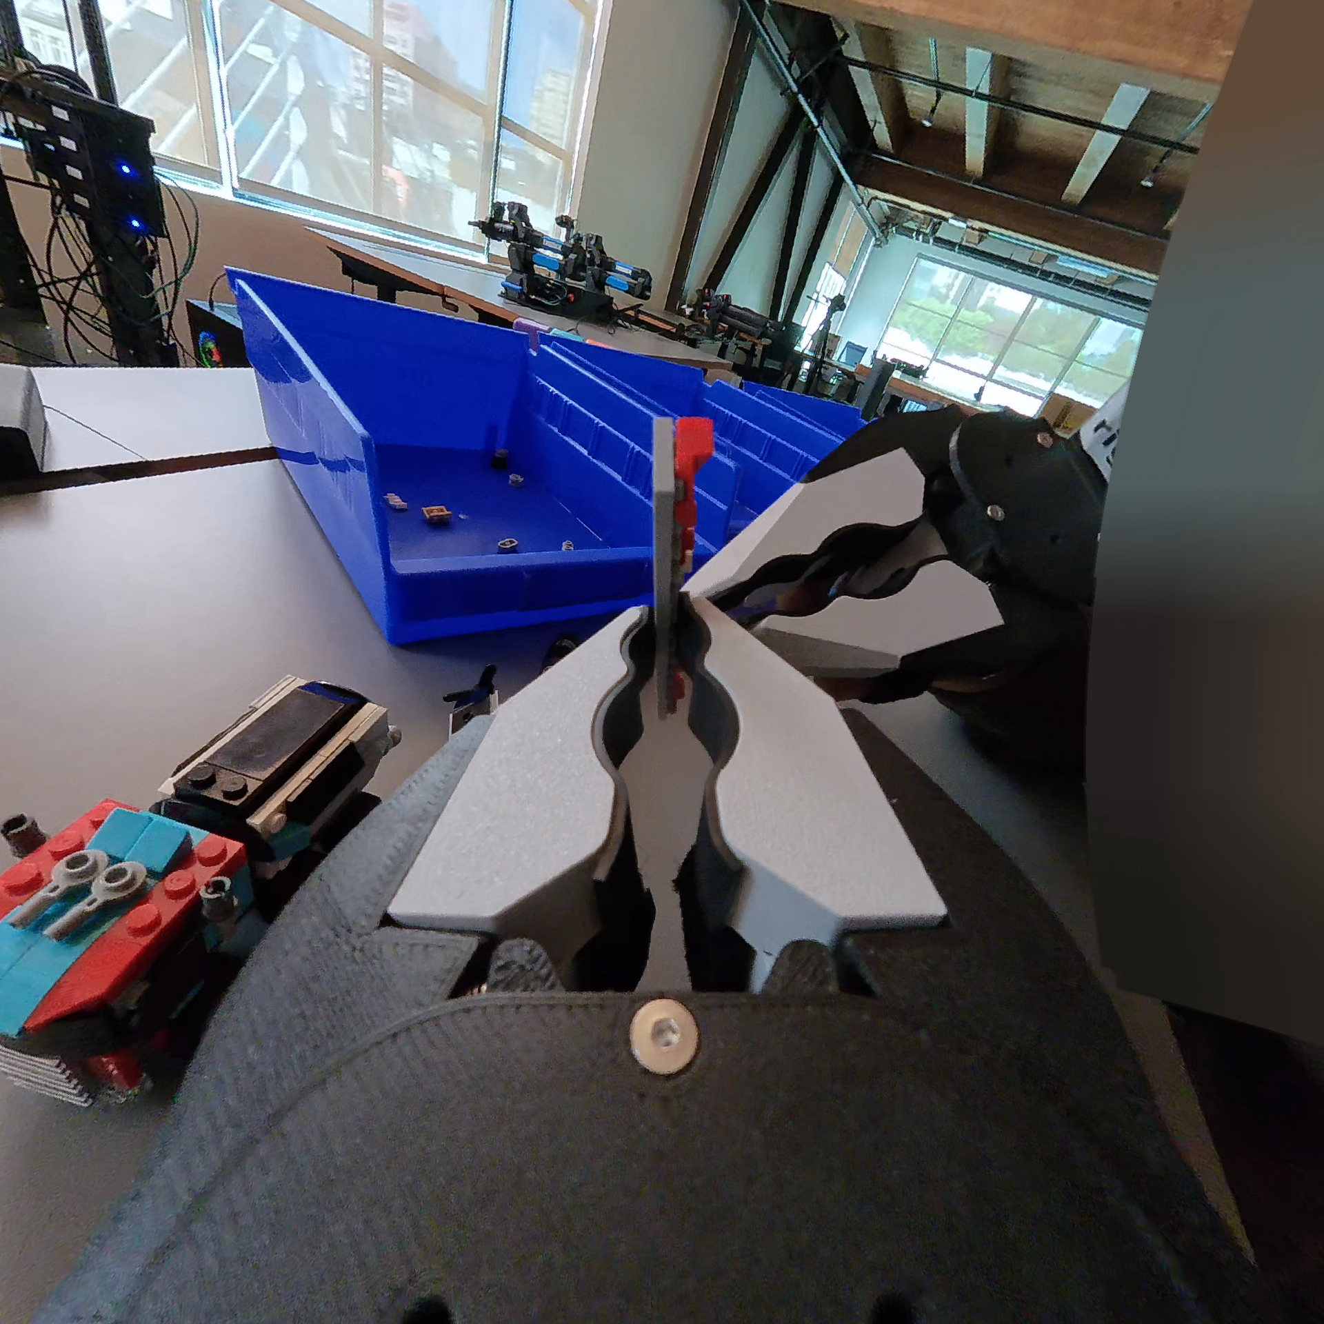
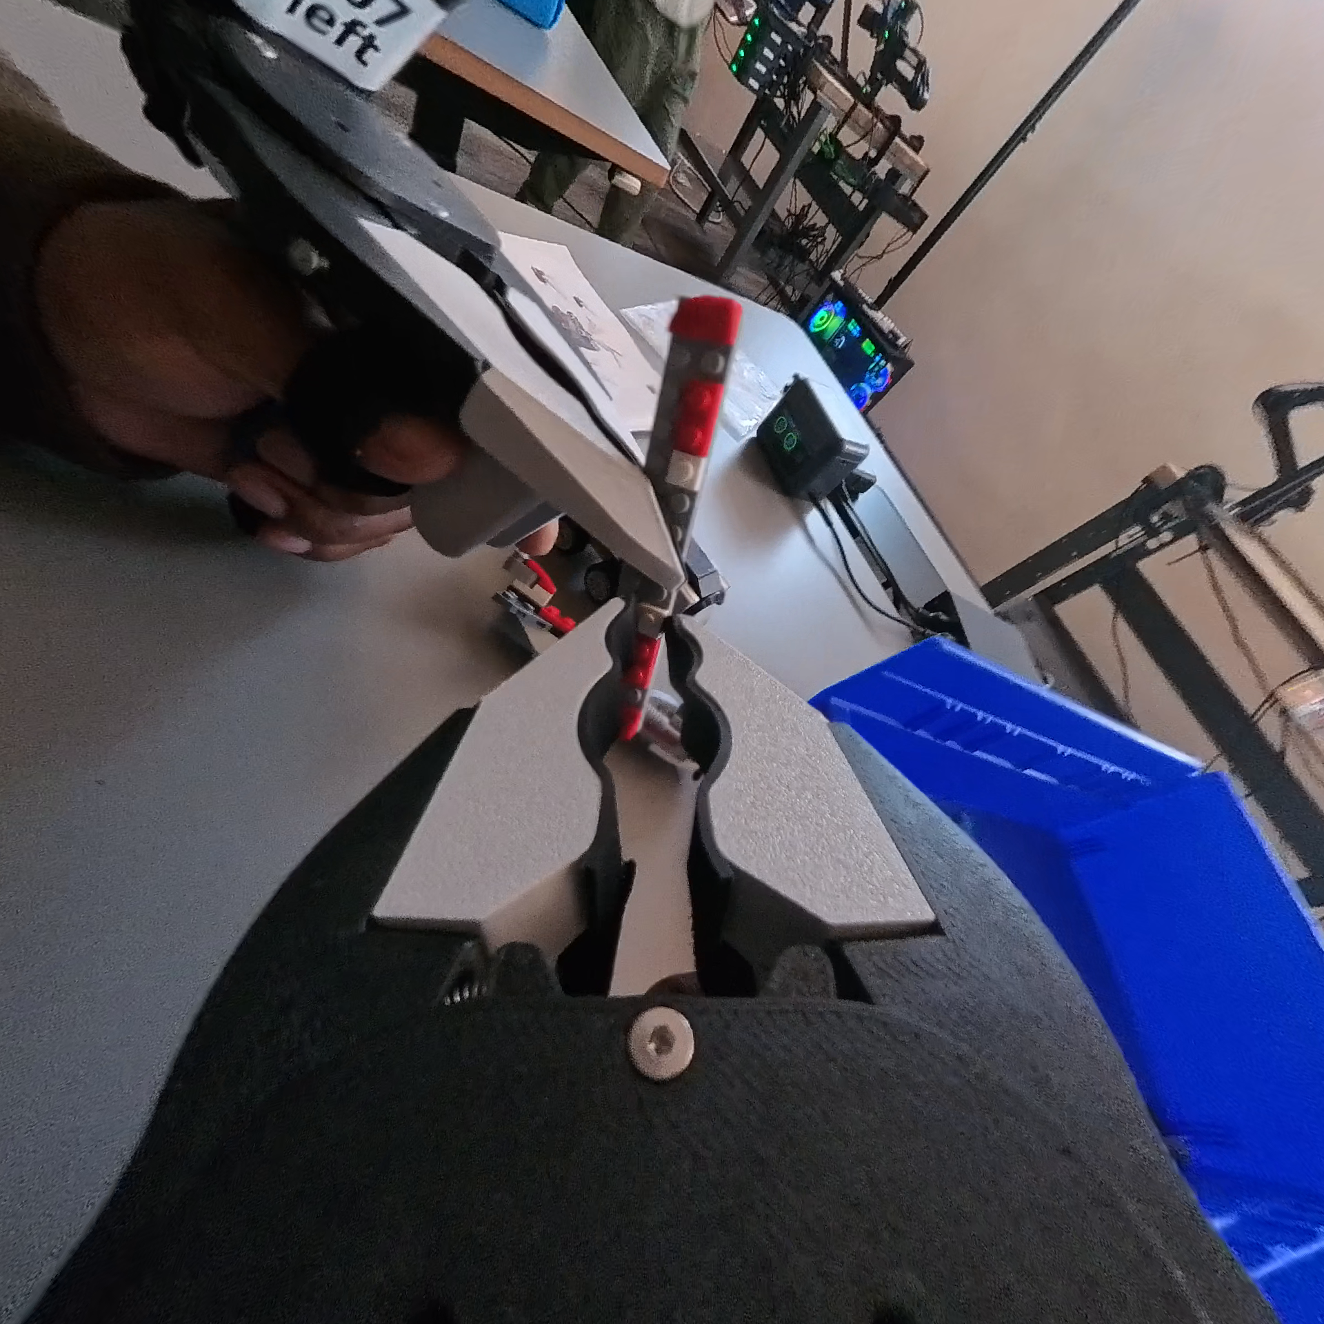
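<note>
A long grey brick plate (image 1: 665, 516) with red and tan bricks on one face stands upright, edge-on, in the left wrist view. My left gripper (image 1: 670, 620) is shut on its lower part. My right gripper (image 1: 691, 591) comes in from the right and meets the same plate just above the left fingertips. In the right wrist view the plate (image 2: 691, 423) passes between my right gripper's (image 2: 653, 623) fingertips, which are shut on it. There the left gripper (image 2: 673, 573) reaches in from the upper left and pinches the plate right above them. The plate is held above the grey table (image 1: 143, 573).
A blue bin (image 1: 458, 430) with a few small parts stands behind; it also shows in the right wrist view (image 2: 1146, 860). A red and teal brick model (image 1: 107, 903) and a black one (image 1: 279, 752) lie at left. A hand (image 2: 179, 358), loose bricks (image 2: 530, 595), a paper sheet (image 2: 573, 308) and a black device (image 2: 809, 437) lie beyond. The tips of both grippers are at nearly the same place.
</note>
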The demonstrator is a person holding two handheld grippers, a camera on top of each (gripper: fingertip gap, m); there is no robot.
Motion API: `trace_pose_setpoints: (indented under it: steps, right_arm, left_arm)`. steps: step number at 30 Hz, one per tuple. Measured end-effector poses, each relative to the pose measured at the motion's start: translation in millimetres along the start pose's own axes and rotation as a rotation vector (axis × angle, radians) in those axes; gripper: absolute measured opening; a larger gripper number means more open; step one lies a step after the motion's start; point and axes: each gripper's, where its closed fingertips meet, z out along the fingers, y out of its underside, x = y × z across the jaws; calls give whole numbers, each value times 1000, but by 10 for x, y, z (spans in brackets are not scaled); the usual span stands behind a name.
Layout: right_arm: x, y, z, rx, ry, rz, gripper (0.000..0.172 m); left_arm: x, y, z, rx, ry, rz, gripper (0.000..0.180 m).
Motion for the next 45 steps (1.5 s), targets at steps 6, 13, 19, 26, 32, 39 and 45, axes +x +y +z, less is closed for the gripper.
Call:
trace_pose_setpoints:
  steps: [6,13,19,26,32,39,45]
  right_arm:
    - [-14,-5,1,7,41,-134,5]
    - [-25,-12,-1,18,87,-275,4]
    - [-21,-8,-4,32,102,-320,0]
    - [-28,-108,-46,88,103,-291,0]
    - [41,26,-32,54,-4,-67,10]
    - [-30,126,-50,37,-137,61,15]
    - [-89,122,-38,50,-163,59,13]
  left_arm:
    - [-26,18,-2,3,19,-99,7]
    - [-39,38,-3,0,81,-259,7]
    - [-51,67,3,-1,149,-426,6]
    - [-199,39,-32,32,120,-485,7]
    - [-241,-18,-61,60,108,-483,7]
    - [-280,-71,-89,97,110,-513,7]
    - [-261,-89,-91,108,144,-557,6]
